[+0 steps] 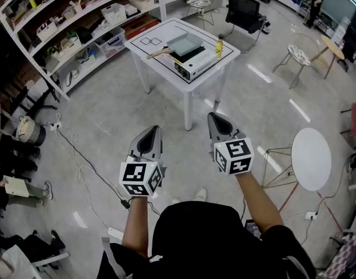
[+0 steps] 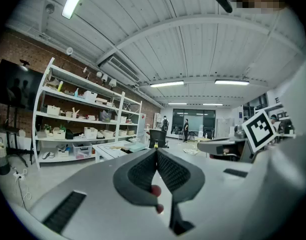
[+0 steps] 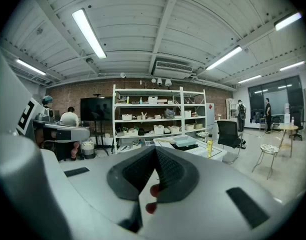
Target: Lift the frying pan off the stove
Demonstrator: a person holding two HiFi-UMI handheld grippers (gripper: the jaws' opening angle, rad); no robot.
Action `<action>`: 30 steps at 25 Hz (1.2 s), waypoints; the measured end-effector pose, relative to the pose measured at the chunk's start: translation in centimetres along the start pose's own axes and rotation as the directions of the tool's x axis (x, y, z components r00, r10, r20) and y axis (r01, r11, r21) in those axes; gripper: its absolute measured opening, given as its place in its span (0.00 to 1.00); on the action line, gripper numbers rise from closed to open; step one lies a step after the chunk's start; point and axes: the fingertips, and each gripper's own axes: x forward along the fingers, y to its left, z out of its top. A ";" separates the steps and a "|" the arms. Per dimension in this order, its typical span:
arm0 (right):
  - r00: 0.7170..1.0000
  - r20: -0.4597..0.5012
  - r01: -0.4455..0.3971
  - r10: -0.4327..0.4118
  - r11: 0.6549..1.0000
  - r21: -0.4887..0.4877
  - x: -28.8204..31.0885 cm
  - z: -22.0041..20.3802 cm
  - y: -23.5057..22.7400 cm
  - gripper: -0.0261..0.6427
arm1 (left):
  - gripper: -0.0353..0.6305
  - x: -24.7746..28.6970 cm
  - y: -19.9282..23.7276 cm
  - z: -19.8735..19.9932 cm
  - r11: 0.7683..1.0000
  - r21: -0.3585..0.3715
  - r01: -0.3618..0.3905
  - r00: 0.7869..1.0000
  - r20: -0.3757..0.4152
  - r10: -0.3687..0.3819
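A square grey-blue frying pan (image 1: 182, 43) with a wooden handle (image 1: 157, 53) sits on a white box stove (image 1: 196, 64) on the white table (image 1: 152, 38) far ahead. The pan also shows small in the left gripper view (image 2: 136, 146) and the right gripper view (image 3: 184, 140). My left gripper (image 1: 152, 129) and right gripper (image 1: 216, 117) are held side by side over bare floor, well short of the table. Both point at the table, almost level. Each one's jaws meet with nothing between them, as seen on the left gripper (image 2: 157, 150) and the right gripper (image 3: 155, 149).
A yellow bottle (image 1: 219, 49) stands on the table beside the stove. Long white shelves (image 1: 79, 22) run along the left, and cables (image 1: 79, 161) trail over the floor. An office chair (image 1: 245, 10) is behind the table, a wire chair (image 1: 303, 51) and a round white side table (image 1: 310, 158) to the right.
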 end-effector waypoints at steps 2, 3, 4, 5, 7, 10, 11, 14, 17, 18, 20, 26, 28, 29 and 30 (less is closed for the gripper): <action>1.000 0.006 -0.001 0.001 1.000 0.000 -0.3 0.1 -0.1 0.04 | 0.07 0.0 -0.2 0.0 1.000 0.002 -0.002 1.000 0.000 0.002; 1.000 0.009 -0.003 0.003 1.000 0.001 -0.3 0.1 -0.1 0.04 | 0.07 0.0 -0.4 0.0 1.000 0.002 -0.002 1.000 0.001 0.002; 1.000 0.013 -0.006 0.006 1.000 0.004 -0.4 0.3 -0.1 0.04 | 0.07 0.1 -0.5 0.0 1.000 0.003 -0.002 1.000 0.002 0.002; 1.000 0.016 -0.011 0.011 1.000 0.007 -0.4 0.4 -0.1 0.04 | 0.07 0.1 -0.6 0.1 1.000 0.004 -0.002 1.000 0.003 0.002; 1.000 0.017 -0.019 0.019 1.000 0.009 -0.4 0.4 -0.1 0.04 | 0.07 0.4 -0.8 0.2 1.000 0.008 -0.003 1.000 0.002 0.003; 1.000 0.011 -0.029 0.029 1.000 0.007 -0.4 0.3 -0.5 0.04 | 0.07 0.9 -1.2 0.2 1.000 0.015 -0.002 1.000 0.001 0.002; 0.999 0.010 -0.032 0.032 0.999 0.007 -0.4 0.2 -0.7 0.04 | 0.07 1.1 -1.3 0.2 1.000 0.017 -0.002 1.000 0.000 0.002; 0.999 0.011 -0.039 0.039 0.999 0.009 -0.6 0.0 -1.5 0.04 | 0.07 1.9 -2.1 0.0 1.000 0.022 -0.003 1.000 -0.003 0.003; 0.999 0.012 -0.046 0.046 0.999 0.014 -0.9 -0.4 -2.6 0.04 | 0.07 2.7 -3.1 -0.4 1.000 0.025 0.000 1.000 -0.004 0.000; 0.999 0.013 -0.048 0.048 0.999 0.016 -0.9 -0.5 -2.9 0.04 | 0.07 2.9 -3.4 -0.5 1.000 0.027 0.002 1.000 -0.005 -0.002; 0.998 0.012 -0.057 0.056 0.998 0.020 -0.9 -0.8 -3.4 0.04 | 0.07 3.3 -3.9 -0.9 1.000 0.029 0.002 1.000 -0.008 -0.001; 0.997 -0.016 -0.076 0.077 0.996 0.042 -0.9 -2.4 -4.5 0.04 | 0.07 3.9 -4.9 -1.8 1.000 0.025 -0.011 0.999 -0.034 0.012; 0.996 -0.015 -0.084 0.085 0.995 0.044 -0.9 -2.1 -4.7 0.04 | 0.07 4.0 -4.9 -1.4 1.000 0.021 -0.020 0.999 -0.030 0.021; 0.996 -0.013 -0.088 0.089 0.995 0.044 -0.8 -2.0 -4.8 0.04 | 0.07 4.1 -4.9 -1.3 1.000 0.020 -0.024 0.999 -0.029 0.025; 0.996 -0.012 -0.091 0.092 0.995 0.044 -0.6 -1.9 -4.8 0.04 | 0.07 4.3 -4.8 -1.3 0.999 0.020 -0.028 0.999 -0.030 0.028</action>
